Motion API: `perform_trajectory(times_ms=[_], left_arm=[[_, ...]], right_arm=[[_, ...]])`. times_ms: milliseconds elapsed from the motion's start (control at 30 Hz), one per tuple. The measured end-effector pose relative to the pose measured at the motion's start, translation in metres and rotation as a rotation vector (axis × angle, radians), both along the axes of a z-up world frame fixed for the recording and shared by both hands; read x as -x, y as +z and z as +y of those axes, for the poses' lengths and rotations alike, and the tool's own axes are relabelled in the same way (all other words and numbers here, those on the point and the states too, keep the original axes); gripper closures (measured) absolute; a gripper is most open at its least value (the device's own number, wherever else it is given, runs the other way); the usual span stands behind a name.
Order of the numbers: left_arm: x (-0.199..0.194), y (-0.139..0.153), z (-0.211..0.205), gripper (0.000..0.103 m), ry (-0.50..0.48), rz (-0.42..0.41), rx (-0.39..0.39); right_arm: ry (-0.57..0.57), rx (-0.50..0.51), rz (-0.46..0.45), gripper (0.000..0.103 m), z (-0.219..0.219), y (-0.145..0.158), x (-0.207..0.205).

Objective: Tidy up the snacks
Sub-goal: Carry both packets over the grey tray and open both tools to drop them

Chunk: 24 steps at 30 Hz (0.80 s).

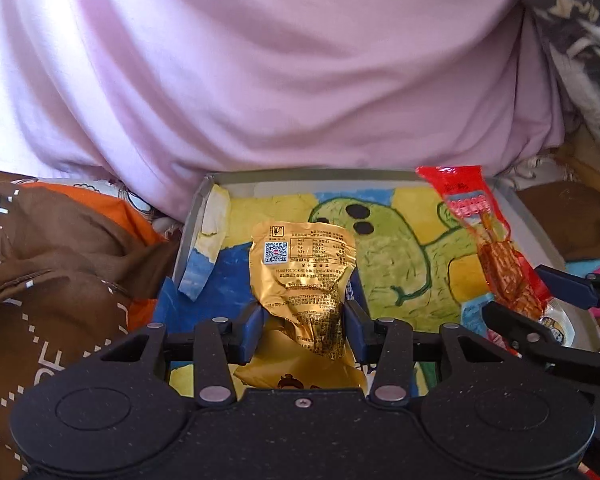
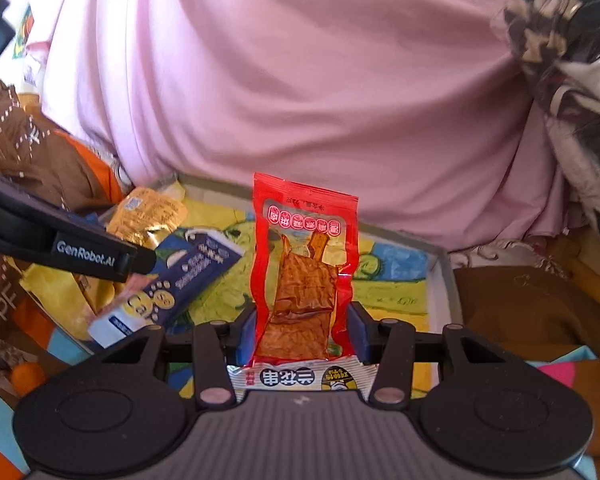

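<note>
A crumpled gold snack packet (image 1: 304,276) stands upright between the blue pads of my left gripper (image 1: 304,314), which is shut on it over a grey tray (image 1: 300,174) lined with a painted green figure. A red packet of brown skewers (image 2: 304,272) is held upright by my right gripper (image 2: 302,322), shut on its lower half above the same tray (image 2: 444,280). In the left wrist view the red packet (image 1: 488,236) and the right gripper (image 1: 540,300) appear at the right. A blue and white packet (image 2: 188,276) lies in the tray beside the left gripper (image 2: 136,264) and the gold packet (image 2: 148,212).
A big pink cloth (image 1: 260,80) bulges just behind the tray's far rim. Brown fabric with white lettering (image 1: 40,260) and an orange cloth lie to the left. Dark patterned fabric (image 1: 580,20) is at the top right, and a brown cloth (image 2: 520,304) lies right of the tray.
</note>
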<state>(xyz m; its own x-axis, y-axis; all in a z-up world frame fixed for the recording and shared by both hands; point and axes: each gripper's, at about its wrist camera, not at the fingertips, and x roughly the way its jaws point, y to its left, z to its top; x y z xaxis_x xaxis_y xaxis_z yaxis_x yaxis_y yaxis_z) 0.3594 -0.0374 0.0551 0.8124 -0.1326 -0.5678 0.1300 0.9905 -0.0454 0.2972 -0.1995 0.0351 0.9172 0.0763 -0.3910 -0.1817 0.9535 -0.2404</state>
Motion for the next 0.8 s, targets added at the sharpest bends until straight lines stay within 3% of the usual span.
perform_trajectory(times_ms=[133,367,467,533,600,800], left_arm=[[-0.005,-0.004,-0.003,0.057,-0.005,0.02,-0.037],[-0.008,-0.008,-0.003,0.053,0.005,0.048,-0.006],[-0.006,-0.008,-0.003,0.047,0.016,0.044,-0.013],[-0.005,-0.006,-0.003,0.037,0.022,0.034,-0.017],[-0.001,-0.004,0.001,0.025,0.041,0.019,-0.008],[0.014,0.006,0.014,0.012,0.105,-0.021,0.057]], right_arm=[[-0.014,0.003,0.018,0.052,0.001,-0.008,-0.007],[-0.036,-0.011,0.048,0.048,-0.003,-0.017,-0.013],[-0.047,-0.024,0.047,0.04,-0.007,-0.016,-0.012],[-0.052,-0.039,0.033,0.025,-0.01,-0.014,-0.009],[-0.058,-0.054,0.005,0.018,-0.014,-0.01,-0.004],[-0.063,-0.121,-0.057,0.004,-0.025,0.006,0.015]])
